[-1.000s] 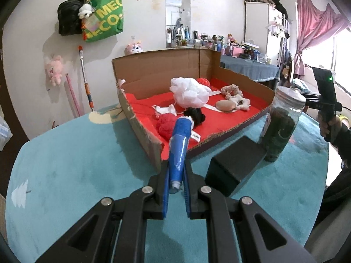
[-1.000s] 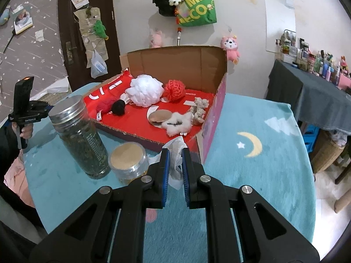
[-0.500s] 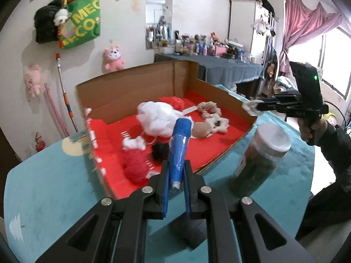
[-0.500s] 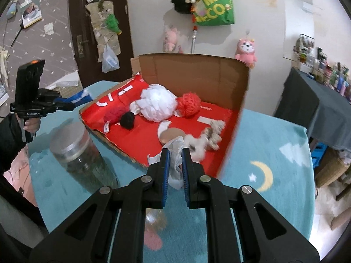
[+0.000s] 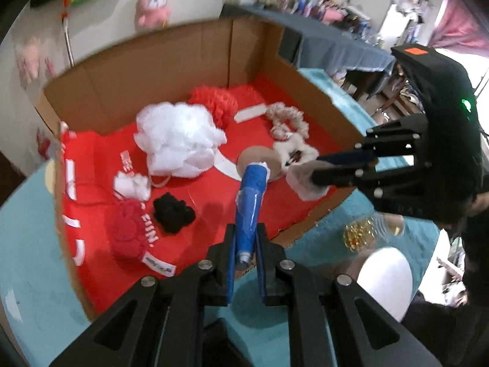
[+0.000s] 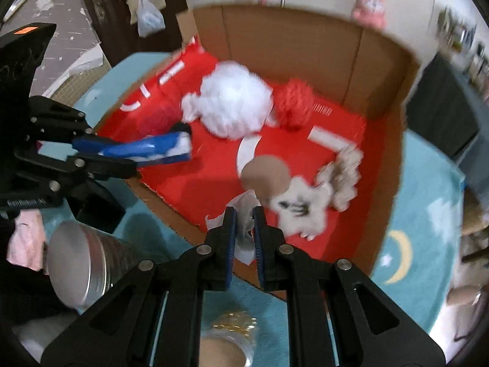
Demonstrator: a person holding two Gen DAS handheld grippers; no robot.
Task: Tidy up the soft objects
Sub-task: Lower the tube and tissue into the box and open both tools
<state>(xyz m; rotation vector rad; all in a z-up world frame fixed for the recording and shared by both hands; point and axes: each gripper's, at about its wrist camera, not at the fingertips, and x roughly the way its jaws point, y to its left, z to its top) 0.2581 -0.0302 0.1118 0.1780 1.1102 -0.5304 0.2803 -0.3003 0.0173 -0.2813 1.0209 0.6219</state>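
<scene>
While fluffy puffs fill the cardboard box [image 5: 128, 73], grippers clamp soft items.

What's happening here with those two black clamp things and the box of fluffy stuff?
A person is sorting soft items into a red-lined cardboard box on a teal table. The left gripper is shut on a blue tube, held out over the box. The right gripper is shut on a crumpled white wad, over the box's near edge. Already lying inside are a white bath pouf, a red pouf, a black scrunchie and other soft pieces.
</scene>
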